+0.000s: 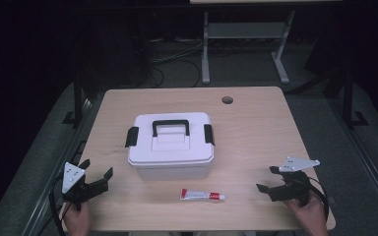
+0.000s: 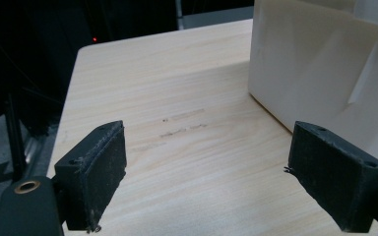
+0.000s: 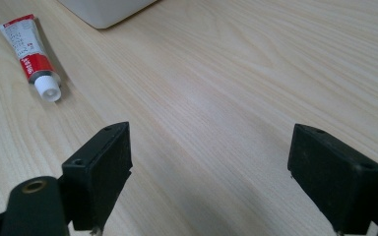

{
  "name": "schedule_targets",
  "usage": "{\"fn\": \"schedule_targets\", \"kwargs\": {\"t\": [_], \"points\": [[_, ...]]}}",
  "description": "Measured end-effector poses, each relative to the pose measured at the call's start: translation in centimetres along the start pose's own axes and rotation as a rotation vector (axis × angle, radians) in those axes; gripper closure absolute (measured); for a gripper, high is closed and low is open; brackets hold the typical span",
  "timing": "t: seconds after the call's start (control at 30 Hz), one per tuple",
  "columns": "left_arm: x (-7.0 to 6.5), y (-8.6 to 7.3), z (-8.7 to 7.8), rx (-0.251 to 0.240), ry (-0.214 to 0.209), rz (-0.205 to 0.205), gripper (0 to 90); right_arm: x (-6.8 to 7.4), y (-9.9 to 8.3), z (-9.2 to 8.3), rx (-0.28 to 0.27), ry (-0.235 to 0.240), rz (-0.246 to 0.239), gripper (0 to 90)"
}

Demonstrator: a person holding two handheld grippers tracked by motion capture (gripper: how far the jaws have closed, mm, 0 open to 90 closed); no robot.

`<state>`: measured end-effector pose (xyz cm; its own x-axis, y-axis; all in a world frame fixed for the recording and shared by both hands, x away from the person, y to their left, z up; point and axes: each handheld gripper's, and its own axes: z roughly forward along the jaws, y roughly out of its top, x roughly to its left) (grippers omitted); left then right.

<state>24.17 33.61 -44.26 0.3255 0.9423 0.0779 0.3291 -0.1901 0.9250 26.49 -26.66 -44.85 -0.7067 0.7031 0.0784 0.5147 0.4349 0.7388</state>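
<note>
My left gripper (image 1: 97, 173) and right gripper (image 1: 267, 179) both hover low over the pale wooden desk (image 1: 256, 132), jaws spread wide with nothing between them. The small red-and-white tube with a white cap (image 1: 202, 195) lies ahead of my right jaws, to their left. The white plastic lidded box with black handle and clasps (image 1: 171, 144) stands just beyond my left jaws, to their right.

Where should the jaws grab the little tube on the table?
Probably around the middle of the tube, coming straight down from above. It lies flat on the table, lengthwise left to right in the high view, white cap toward the right gripper. Set the jaws across its narrow width, one on the near side and one on the far side. The box stands apart behind it, so there is room.
</note>
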Motion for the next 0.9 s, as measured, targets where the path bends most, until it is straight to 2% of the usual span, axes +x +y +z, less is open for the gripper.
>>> {"fn": "schedule_targets", "kwargs": {"t": [0.2, 0.43, 0.57, 0.6, 0.63, 0.67, 0.73, 0.77, 0.8, 0.83, 0.9], "points": [[0.0, 0.0, -0.3, -0.007, 0.002, 0.003, 13.8, -0.6, 0.8, -0.6, -0.012, 0.013, 0.016, 14.1], [0.1, -0.1, -0.4, -0.011, 0.001, -0.005, 13.9, -1.4, 1.9, -1.6, -0.003, 0.016, -0.006, 14.2], [0.1, -0.2, -0.3, -0.003, 0.011, 0.006, 13.8, -1.7, 3.0, -2.1, 0.017, 0.014, -0.039, 14.3], [0.1, -0.2, -0.3, -0.003, 0.011, 0.005, 13.8, -1.9, 3.8, -2.1, 0.033, 0.01, -0.069, 14.3], [0.1, -0.2, -0.3, -0.003, 0.011, 0.005, 13.8, -1.9, 3.8, -2.1, 0.033, 0.01, -0.069, 14.3], [0.1, -0.2, -0.4, -0.002, 0.006, -0.001, 13.8, -1.8, 4.7, -2.2, 0.031, 0.028, -0.075, 14.3], [0.0, -0.2, -0.4, -0.002, 0.012, -0.001, 13.8, -1.7, 5.5, -2.3, 0.038, 0.023, -0.105, 14.3], [0.0, -0.2, -0.4, -0.002, 0.012, -0.001, 13.8, -1.7, 5.5, -2.3, 0.038, 0.023, -0.105, 14.3], [-0.1, -0.2, -0.4, -0.001, 0.02, 0.007, 13.9, -1.7, 6.7, -2.3, 0.062, 0.036, -0.134, 14.3], [-0.1, -0.2, -0.4, -0.001, 0.02, 0.007, 13.9, -1.7, 6.7, -2.3, 0.062, 0.036, -0.134, 14.3], [-0.2, -0.2, -0.5, -0.001, 0.023, 0.02, 13.8, -1.5, 8.2, -2.3, 0.085, 0.038, -0.169, 14.3]]}}
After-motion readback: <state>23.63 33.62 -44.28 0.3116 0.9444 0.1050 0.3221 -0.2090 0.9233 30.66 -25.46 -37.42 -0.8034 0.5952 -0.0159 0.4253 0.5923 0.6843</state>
